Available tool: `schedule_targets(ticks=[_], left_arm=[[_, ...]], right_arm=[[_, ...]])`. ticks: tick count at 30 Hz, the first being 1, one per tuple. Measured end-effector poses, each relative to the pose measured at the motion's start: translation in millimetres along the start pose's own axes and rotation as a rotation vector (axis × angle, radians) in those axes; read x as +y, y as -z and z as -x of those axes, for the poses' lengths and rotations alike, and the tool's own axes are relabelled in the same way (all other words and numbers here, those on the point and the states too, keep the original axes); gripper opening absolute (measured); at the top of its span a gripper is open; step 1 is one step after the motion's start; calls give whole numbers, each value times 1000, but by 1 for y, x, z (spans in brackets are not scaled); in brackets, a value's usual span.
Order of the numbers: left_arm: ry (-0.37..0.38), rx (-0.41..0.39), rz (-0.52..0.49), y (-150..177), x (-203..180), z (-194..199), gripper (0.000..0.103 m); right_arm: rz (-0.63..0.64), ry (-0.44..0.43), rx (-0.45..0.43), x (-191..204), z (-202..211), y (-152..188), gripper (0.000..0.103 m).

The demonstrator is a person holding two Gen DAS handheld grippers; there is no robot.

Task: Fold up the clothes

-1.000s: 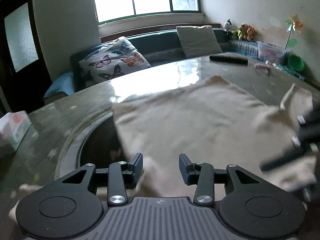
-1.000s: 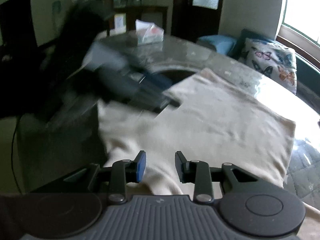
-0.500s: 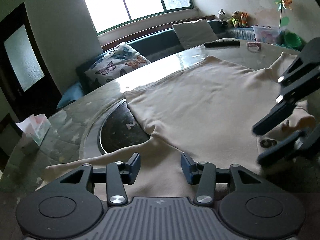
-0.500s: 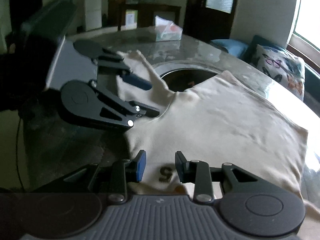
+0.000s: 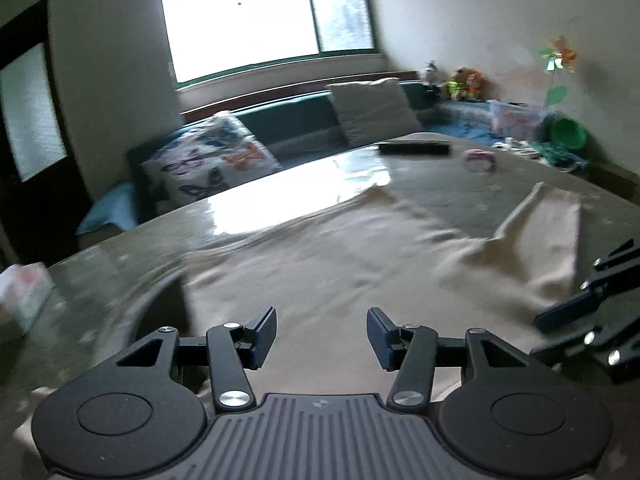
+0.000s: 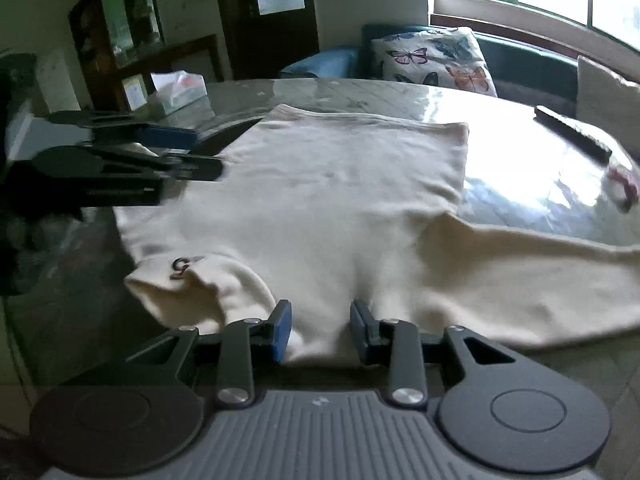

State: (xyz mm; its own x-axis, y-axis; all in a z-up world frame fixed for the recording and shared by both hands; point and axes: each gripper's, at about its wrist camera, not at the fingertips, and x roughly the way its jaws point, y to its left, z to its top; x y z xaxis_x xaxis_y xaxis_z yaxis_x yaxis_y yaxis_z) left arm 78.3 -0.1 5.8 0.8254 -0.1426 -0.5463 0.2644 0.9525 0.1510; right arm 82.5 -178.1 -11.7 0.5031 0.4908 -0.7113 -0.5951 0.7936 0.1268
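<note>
A cream long-sleeved sweater [image 6: 340, 208] lies spread flat on the glossy round table [image 6: 520, 168]. A folded collar part with a dark mark [image 6: 180, 266] sits at its near left, and one sleeve [image 6: 540, 280] stretches to the right. My right gripper [image 6: 320, 330] is open and low at the sweater's near edge, with cloth lying between its fingers. My left gripper [image 5: 322, 336] is open over the sweater [image 5: 340, 256], and it shows at the garment's left side [image 6: 176, 152] in the right wrist view. The right gripper [image 5: 580, 312] appears at the right edge of the left wrist view.
A black remote [image 5: 414, 147] and a small pink object [image 5: 480, 158] lie at the table's far side. A tissue box [image 6: 180, 88] stands at the left. A dark round inset [image 5: 160, 312] sits under the sweater's left edge. Sofa cushions [image 6: 436, 60] are behind the table.
Both grippers stayed open. The left one dropped lower and moved forward over the sweater. The right one swung toward the right, so the sleeve and collar now lie before it.
</note>
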Motion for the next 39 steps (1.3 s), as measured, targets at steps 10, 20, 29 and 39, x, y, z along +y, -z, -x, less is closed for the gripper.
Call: schedule_targets(ticks=[10,20,29,39], left_arm=[[128,29,-67,-6,-60,-23,54],[187,43,-110,-7,-92,-31,53],[172,31,-93,-17,-89,-29,54],[155,37,-68,-32,-85,-44,52]], right_arm=[[-159,150,-71,-68,40,11,32],[-331,351,-110,-154,47,27,32],[-444,468,-148,-205,41,26,31],[-492,526,-188,-208,32,26,7]])
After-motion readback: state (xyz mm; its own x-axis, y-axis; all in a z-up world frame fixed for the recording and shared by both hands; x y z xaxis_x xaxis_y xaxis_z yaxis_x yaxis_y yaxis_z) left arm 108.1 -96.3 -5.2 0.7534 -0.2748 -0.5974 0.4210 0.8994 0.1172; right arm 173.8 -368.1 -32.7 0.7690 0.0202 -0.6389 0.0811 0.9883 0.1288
